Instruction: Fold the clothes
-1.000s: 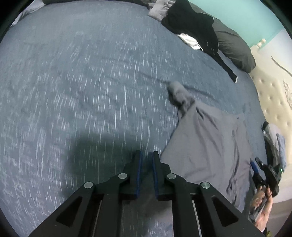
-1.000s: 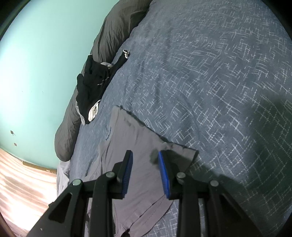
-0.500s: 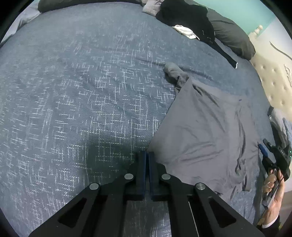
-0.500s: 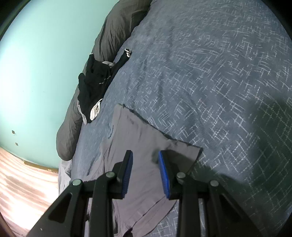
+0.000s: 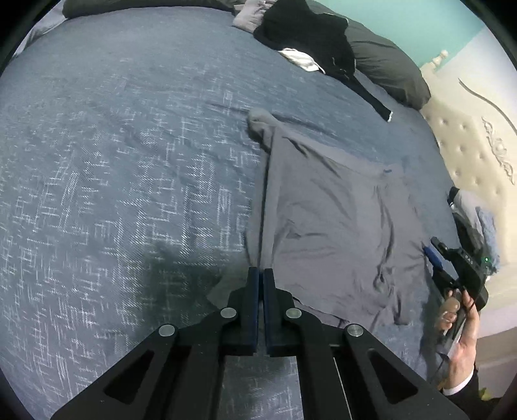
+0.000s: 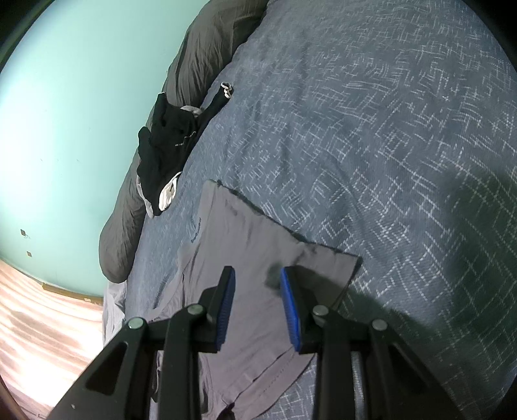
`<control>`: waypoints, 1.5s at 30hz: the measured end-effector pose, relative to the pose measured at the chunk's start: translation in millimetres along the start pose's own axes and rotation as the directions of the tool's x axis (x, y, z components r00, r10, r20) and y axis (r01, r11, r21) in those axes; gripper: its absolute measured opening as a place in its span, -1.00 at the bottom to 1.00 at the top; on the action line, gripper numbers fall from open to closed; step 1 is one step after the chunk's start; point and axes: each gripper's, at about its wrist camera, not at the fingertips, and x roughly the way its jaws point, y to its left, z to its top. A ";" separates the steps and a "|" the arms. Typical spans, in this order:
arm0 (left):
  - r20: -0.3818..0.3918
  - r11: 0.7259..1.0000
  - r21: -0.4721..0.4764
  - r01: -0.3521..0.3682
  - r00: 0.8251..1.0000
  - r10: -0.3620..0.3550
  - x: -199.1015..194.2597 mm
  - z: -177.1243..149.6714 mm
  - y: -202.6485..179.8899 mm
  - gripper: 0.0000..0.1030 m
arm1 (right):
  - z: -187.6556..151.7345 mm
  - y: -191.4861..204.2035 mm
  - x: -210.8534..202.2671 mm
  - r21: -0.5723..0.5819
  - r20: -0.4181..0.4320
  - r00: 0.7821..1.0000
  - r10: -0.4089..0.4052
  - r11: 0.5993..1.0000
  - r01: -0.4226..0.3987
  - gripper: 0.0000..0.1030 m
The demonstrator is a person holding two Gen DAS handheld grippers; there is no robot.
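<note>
- The left gripper, at the bottom centre of the left view, has closed within the last second: its jaws stood a little apart before and are now pressed together on the near left corner of the grey shirt.
- A taut edge of cloth now runs from the closed jaws straight up the frame to the bunched sleeve in the upper middle, so the pinch looks firm and the hem is being drawn out.
- Compared with a second ago the shirt lies broader and flatter across the centre right of the left view, on the blue bedspread; the earlier heaped fold has opened out.
- The right gripper, at the lower centre of its own view, has not shifted: its jaws are part-way apart with nothing between them, held just above the shirt's near right part.
- In the left view that same gripper and the person's hand sit at the lower right edge, beside the shirt.
- A black garment lies against the dark pillow at the top of the frame, untouched.
- My reading: the shirt is being spread flat, and folding proper has not yet begun.
</note>
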 end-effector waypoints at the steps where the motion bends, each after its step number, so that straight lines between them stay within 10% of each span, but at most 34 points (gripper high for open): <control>1: 0.002 1.000 -0.006 -0.002 1.000 0.002 -1.6 -1.1 1.4 -0.96 | -0.3 -0.3 0.1 0.001 -0.001 1.000 0.000 1.000 0.000 -0.44; 22: 0.015 0.986 -0.136 -0.097 0.995 0.099 8.5 8.4 40.3 -0.95 | -0.4 -2.2 2.5 0.006 -0.005 1.000 -0.002 1.000 0.002 -0.44; 45: 0.249 0.973 -0.230 0.017 0.968 0.042 -6.1 -19.6 52.9 -0.50 | -15.9 25.7 15.0 -0.107 -0.067 0.998 0.011 0.994 -0.018 -0.40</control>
